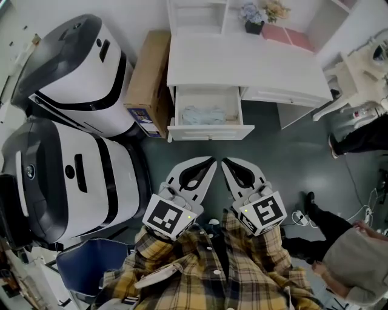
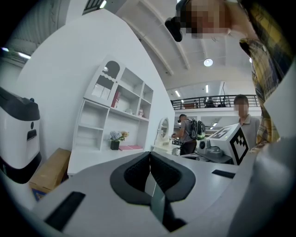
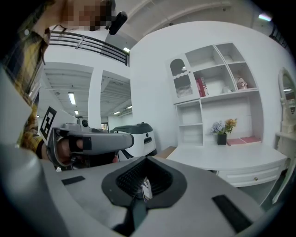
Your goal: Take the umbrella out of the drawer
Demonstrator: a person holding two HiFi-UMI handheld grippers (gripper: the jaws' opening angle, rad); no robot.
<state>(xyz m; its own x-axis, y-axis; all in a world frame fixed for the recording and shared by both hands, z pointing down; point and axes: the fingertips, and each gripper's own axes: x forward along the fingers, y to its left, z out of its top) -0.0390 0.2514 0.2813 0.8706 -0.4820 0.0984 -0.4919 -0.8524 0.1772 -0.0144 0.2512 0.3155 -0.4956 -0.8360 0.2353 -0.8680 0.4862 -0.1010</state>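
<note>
Head view: the pale blue umbrella (image 1: pixel 203 115) lies in the open drawer (image 1: pixel 210 131) of the white bench (image 1: pixel 230 60), upper centre. Just below, the left gripper (image 1: pixel 209 164) and right gripper (image 1: pixel 227 163) hover side by side, fingers closed on nothing.

2 white-and-black machines (image 1: pixel 79 79) stand left of a cardboard box (image 1: pixel 150 75); potted flowers (image 1: pixel 253 17) sit beside a pink pad (image 1: pixel 288 36).

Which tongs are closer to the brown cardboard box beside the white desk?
Left. The left tongs sit below and right of the cardboard box; the right tongs are farther right, beyond them.
</note>
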